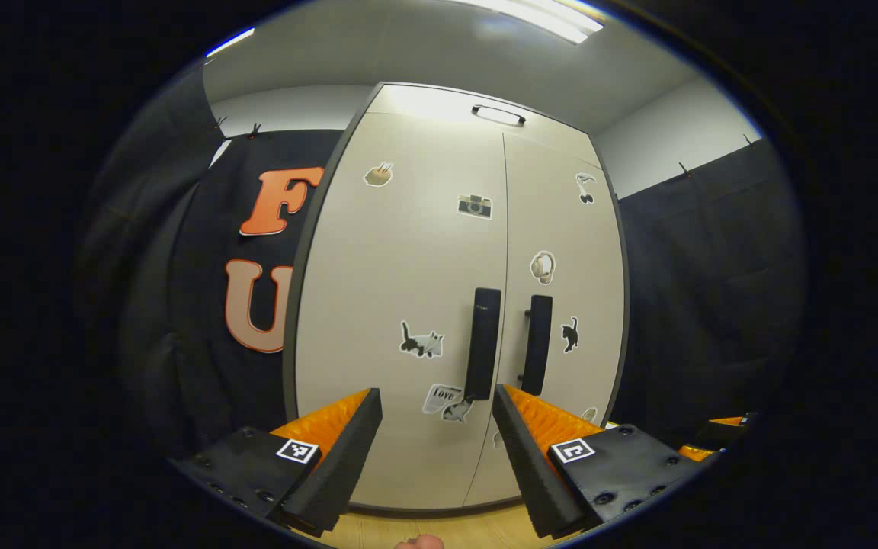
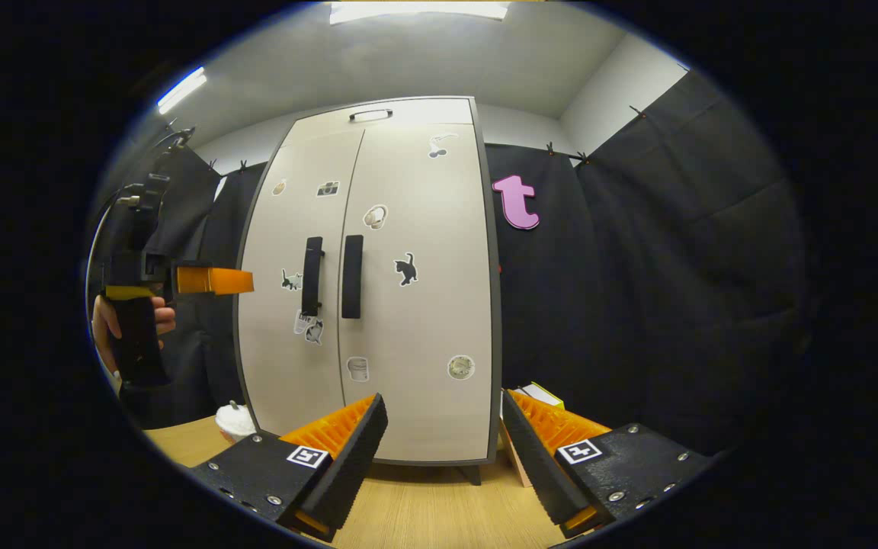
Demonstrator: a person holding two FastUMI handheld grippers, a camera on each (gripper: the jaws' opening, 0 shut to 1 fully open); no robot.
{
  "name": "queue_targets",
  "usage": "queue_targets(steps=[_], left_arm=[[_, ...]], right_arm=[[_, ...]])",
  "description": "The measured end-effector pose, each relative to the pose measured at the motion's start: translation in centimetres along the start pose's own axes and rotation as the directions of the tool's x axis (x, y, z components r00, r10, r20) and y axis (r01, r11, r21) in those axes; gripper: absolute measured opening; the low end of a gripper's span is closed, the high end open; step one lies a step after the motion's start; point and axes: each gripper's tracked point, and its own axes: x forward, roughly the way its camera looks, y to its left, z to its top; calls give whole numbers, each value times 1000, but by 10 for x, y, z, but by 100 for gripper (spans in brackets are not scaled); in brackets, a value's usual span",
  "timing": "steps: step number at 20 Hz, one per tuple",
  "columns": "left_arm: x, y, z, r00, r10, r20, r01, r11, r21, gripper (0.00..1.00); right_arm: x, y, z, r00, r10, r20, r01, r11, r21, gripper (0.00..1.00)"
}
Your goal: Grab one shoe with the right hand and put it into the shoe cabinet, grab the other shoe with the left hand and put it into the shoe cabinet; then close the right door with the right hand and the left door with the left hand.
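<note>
Both doors of the shoe cabinet (image 2: 370,282) stand shut (shoes presumably inside), and the left hand-held gripper (image 1: 435,450) and right hand-held gripper (image 2: 443,457) face it open and empty, so the task looks finished.

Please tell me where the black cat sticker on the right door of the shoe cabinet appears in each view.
Left gripper view: the black cat sticker sits right of centre, just right of the right door handle.
Right gripper view: it sits left of centre, again right of that handle.
Shared landmark: the two dark handles.
</note>
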Motion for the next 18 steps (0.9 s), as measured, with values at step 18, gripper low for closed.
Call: queue_targets(steps=[18], left_arm=[[-117,51,-64,977,215,0,-215,976,-22,95]], right_arm=[[-22,46,-7,997,79,-21,-79,997,-5,93]])
